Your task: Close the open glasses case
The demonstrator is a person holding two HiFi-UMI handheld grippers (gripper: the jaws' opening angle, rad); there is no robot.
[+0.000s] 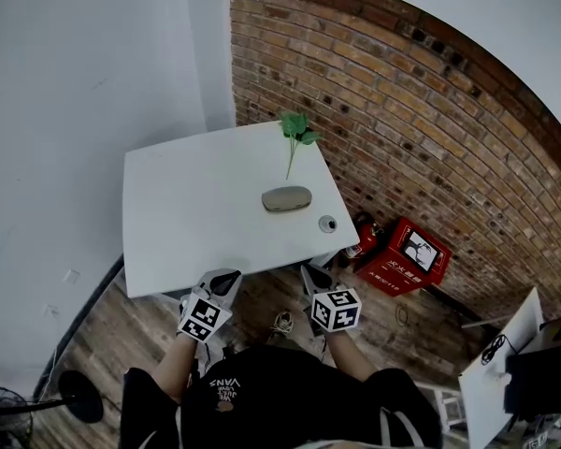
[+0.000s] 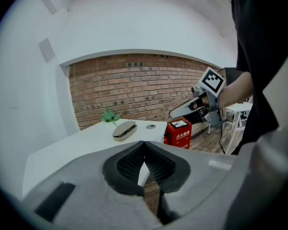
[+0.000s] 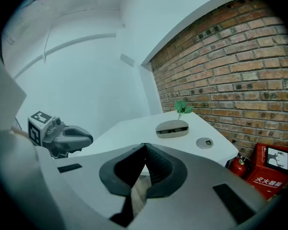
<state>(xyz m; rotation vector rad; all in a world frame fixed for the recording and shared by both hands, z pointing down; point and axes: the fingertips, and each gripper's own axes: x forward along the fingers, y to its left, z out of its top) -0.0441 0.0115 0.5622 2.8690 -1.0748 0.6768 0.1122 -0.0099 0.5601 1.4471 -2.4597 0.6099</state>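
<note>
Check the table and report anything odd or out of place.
Only the glasses case stands out: it lies on the white table beside the green sprig with its lid ajar, a dark gap showing. Nothing looks spilled or damaged.

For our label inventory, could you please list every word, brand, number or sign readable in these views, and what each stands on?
"灭火器箱": white characters on the front of the red box.
"VANS": print on the person's black shirt, upside down in the head view; the smaller lines with it are too small to read.
Cubes on the left tool and right tool: square patterns only, no letters.
Glasses case: no text visible.
</note>
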